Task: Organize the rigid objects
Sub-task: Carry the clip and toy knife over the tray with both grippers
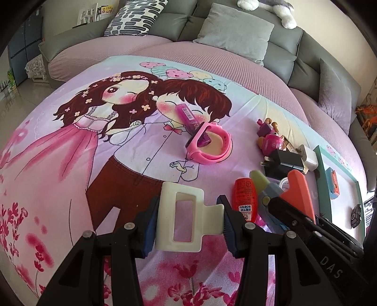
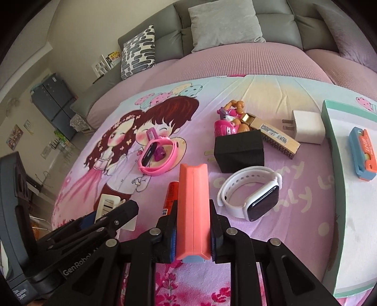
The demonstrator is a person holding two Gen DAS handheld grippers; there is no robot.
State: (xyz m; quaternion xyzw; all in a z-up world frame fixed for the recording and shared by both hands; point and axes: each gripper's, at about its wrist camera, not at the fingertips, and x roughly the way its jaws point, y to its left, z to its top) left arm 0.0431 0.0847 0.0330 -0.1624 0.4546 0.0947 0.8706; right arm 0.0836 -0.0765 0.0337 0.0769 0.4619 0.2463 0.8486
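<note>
Two watches, two chargers

The cloth is lilac, printed with 2 cartoon children, pastel balloons and magenta flowers, while the sofa behind is grey with a black-and-white patterned cushion. A cream hair clip sits between black left gripper jaws with blue pads, and the right gripper pinches a coral-pink case. Nearby lie a pink watch, a white watch with a dark screen, a black charger, a white charger, an orange-red bottle, and a teal-edged white tray holding a blue-and-orange toy.
</note>
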